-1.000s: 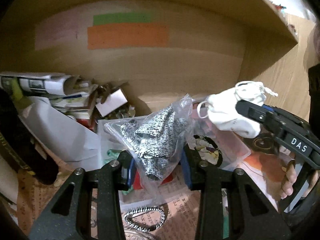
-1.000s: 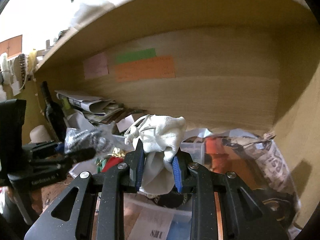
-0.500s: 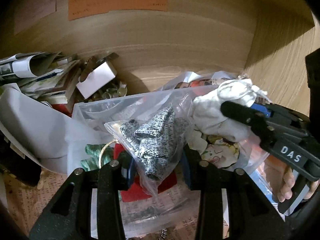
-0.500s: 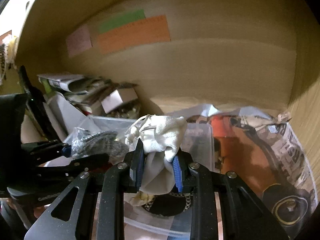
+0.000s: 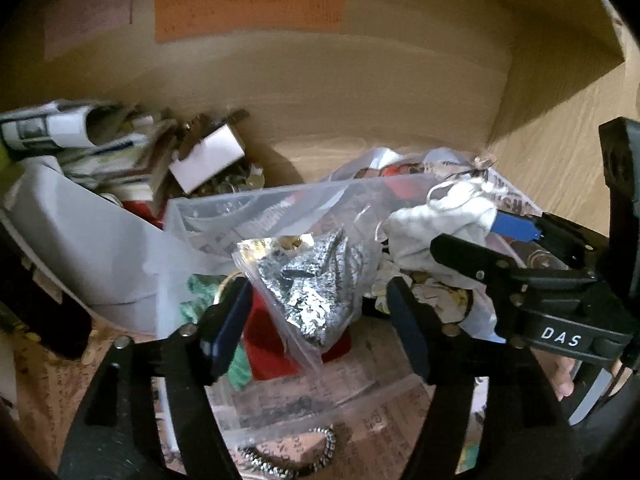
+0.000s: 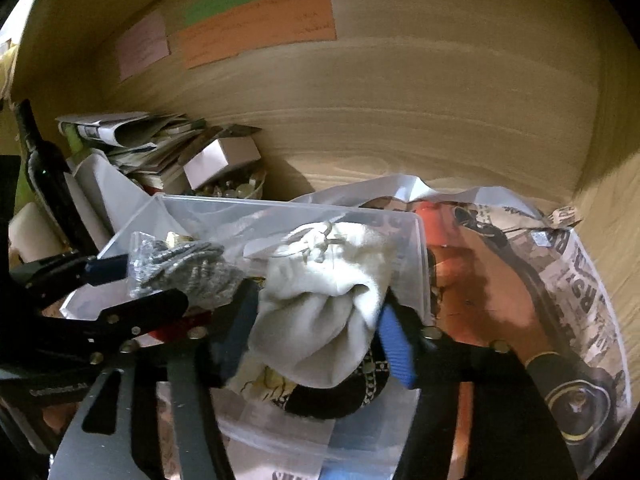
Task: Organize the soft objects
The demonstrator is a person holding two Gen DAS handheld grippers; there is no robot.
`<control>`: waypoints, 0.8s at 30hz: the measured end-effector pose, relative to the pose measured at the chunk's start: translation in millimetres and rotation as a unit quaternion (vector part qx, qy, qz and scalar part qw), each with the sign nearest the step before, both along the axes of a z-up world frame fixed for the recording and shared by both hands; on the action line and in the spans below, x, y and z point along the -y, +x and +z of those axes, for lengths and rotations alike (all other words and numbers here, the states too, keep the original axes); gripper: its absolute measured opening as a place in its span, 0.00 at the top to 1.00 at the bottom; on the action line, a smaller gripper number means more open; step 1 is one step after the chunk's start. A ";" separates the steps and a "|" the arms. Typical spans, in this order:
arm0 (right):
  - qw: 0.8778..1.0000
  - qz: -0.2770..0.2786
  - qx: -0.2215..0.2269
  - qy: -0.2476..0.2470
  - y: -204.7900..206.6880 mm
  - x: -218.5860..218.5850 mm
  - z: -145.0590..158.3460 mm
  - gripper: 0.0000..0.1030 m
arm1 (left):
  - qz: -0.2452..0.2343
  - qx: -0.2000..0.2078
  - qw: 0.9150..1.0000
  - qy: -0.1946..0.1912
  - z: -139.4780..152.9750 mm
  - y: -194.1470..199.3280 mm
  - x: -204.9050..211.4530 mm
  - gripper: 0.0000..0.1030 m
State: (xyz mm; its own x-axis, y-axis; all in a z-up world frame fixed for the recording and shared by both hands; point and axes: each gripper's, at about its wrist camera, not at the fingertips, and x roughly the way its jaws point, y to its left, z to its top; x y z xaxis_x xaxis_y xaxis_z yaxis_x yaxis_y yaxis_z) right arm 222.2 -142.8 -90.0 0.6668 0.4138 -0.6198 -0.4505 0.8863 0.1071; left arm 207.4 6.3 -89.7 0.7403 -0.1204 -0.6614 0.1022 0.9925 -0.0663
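A clear plastic bin [image 5: 304, 196] [image 6: 288, 210] stands on the shelf floor. My left gripper [image 5: 320, 320] is open, its fingers wide apart on either side of a clear bag of grey knit fabric [image 5: 316, 284] that drops between them over the bin. The bag also shows in the right wrist view [image 6: 180, 266]. My right gripper [image 6: 320, 336] is open too, jaws spread around a white drawstring pouch [image 6: 324, 300] above the bin's right side. The pouch also shows in the left wrist view [image 5: 440, 224].
Inside the bin lie red [image 5: 280, 344] and green fabric [image 5: 200, 300] and a black patterned item [image 6: 340, 392]. A paper stack [image 6: 136, 136], small white box [image 6: 224, 156] and dark bottle [image 6: 44, 168] stand left. Newspaper-print bags [image 6: 540, 280] lie right. Coloured paper labels [image 6: 256, 24] hang on the back wall.
Both grippers have opened over the bin; the fingers now stand apart from the bag and the pouch, which sit lower than before.
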 end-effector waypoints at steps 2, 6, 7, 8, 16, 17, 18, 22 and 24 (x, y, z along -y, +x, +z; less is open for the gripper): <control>1.000 -0.005 0.011 -0.006 -4.1 0.5 3.6 0.29 | 0.001 0.017 1.000 0.002 9.9 -11.1 -1.4 0.27; 1.000 -0.011 0.029 -0.006 -14.8 4.9 13.7 0.25 | 0.006 0.051 0.999 0.010 28.3 -32.6 -4.1 0.15; 0.999 -0.012 0.033 -0.004 -18.2 6.9 16.1 0.20 | 0.009 0.061 0.998 0.014 32.6 -39.7 -5.4 0.14; 0.999 -0.015 0.038 0.000 -22.2 9.5 18.0 0.17 | 0.010 0.065 0.998 0.016 34.7 -43.7 -6.5 0.09; 0.998 -0.016 0.050 0.018 -53.4 20.4 20.0 0.04 | 0.025 0.046 0.998 0.023 24.3 -72.2 -20.9 0.01; 0.998 -0.014 0.050 0.020 -57.0 21.2 19.7 0.04 | 0.024 0.037 0.999 0.025 18.9 -72.7 -21.4 0.01; 0.998 -0.013 0.049 0.022 -60.2 21.7 19.1 0.04 | 0.025 0.030 0.999 0.028 14.2 -72.6 -21.7 0.01; 0.999 -0.009 0.048 0.022 -73.3 23.5 16.2 0.04 | 0.025 -0.008 0.999 0.031 -11.2 -68.5 -22.3 0.01; 0.999 -0.008 0.049 0.020 -79.6 23.7 13.9 0.04 | 0.022 -0.032 0.999 0.024 -26.8 -66.6 -22.1 0.01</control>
State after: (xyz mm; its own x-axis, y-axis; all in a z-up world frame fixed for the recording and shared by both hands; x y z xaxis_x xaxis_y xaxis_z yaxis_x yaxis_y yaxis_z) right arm 142.6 -166.5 -76.1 0.7294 0.4263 -0.5350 -0.4469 0.8891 0.0991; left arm 140.8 28.4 -116.5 0.6997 -0.0558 -0.7123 0.0547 0.9982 -0.0245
